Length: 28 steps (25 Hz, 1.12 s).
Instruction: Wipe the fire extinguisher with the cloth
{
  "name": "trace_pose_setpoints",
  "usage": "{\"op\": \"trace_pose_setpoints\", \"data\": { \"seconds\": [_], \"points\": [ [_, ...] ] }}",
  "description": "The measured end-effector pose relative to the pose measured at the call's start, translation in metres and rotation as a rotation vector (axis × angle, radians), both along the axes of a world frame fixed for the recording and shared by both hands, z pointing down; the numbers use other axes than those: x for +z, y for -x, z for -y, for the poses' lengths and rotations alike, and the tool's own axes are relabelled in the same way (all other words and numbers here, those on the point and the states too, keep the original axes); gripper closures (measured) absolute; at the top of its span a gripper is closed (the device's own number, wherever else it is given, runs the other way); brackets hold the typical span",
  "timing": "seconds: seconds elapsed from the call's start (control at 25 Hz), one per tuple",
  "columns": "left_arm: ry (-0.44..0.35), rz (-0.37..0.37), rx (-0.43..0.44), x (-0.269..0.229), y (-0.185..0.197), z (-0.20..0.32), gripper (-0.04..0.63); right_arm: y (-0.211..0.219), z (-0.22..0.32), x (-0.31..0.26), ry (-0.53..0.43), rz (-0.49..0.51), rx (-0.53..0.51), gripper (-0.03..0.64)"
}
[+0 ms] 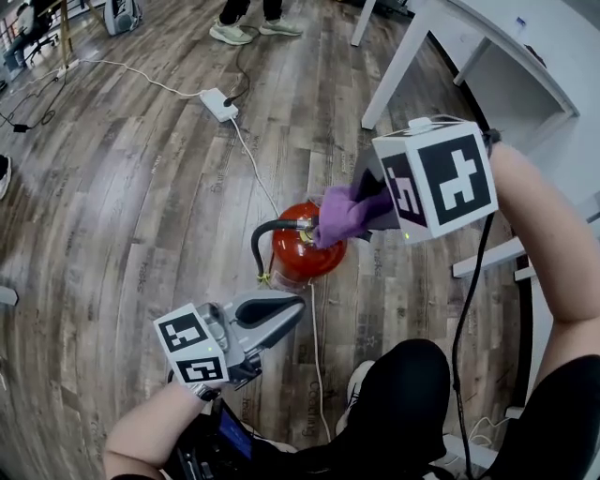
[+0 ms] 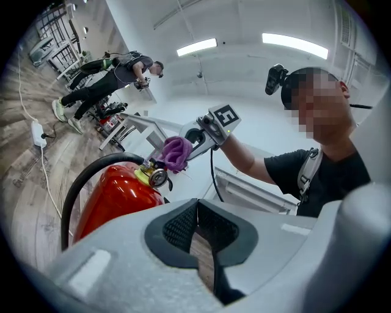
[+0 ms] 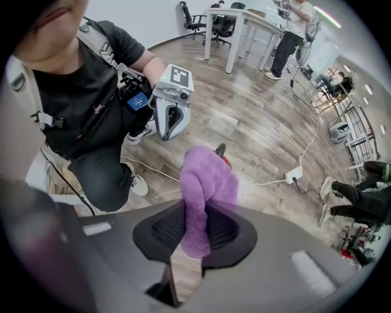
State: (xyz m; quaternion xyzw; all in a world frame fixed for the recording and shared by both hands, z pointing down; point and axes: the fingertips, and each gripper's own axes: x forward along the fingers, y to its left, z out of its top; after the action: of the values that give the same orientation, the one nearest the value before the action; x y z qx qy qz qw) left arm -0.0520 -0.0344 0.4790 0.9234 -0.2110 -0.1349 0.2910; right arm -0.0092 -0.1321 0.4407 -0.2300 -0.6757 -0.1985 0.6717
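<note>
A red fire extinguisher (image 1: pixel 302 255) stands on the wooden floor, its black hose (image 1: pixel 265 233) curving off the top. My right gripper (image 1: pixel 354 212) points down over its top and is shut on a purple cloth (image 1: pixel 339 215), which bunches against the valve. In the right gripper view the cloth (image 3: pixel 204 183) hangs between the pads (image 3: pixel 223 231) and hides nearly all of the extinguisher (image 3: pixel 226 161). My left gripper (image 1: pixel 294 310) is shut and holds nothing, level and just in front of the extinguisher. Its view shows the red body (image 2: pixel 116 198), gauge (image 2: pixel 158 177), cloth (image 2: pixel 177 153) and right gripper (image 2: pixel 197 138).
A white power strip (image 1: pixel 217 103) and its cable (image 1: pixel 258 173) lie on the floor beyond the extinguisher. A white table's leg (image 1: pixel 398 70) stands at the upper right. Another person's shoes (image 1: pixel 253 28) are at the top edge. My own knee (image 1: pixel 403 394) is below.
</note>
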Motion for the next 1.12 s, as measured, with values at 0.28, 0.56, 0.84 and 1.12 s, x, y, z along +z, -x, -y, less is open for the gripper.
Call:
{"op": "trace_pose_setpoints", "data": {
  "seconds": [0.28,0.56,0.84,1.12],
  "points": [
    [0.017,0.015,0.002,0.007,-0.006,0.004,0.603,-0.073,0.021,0.003,-0.064,-0.069,0.093,0.546],
    [0.029,0.029,-0.008,0.014,-0.006,0.009,0.603,-0.123,0.054,0.019,-0.105,-0.032,0.214,0.546],
    [0.017,0.018,-0.046,0.013,0.008,0.021,0.603,-0.098,0.076,-0.054,0.244,0.718,0.561,0.546],
    [-0.086,-0.028,-0.093,-0.021,0.032,0.027,0.603,-0.126,0.065,-0.146,0.843,1.663,0.829,0.545]
  ]
}}
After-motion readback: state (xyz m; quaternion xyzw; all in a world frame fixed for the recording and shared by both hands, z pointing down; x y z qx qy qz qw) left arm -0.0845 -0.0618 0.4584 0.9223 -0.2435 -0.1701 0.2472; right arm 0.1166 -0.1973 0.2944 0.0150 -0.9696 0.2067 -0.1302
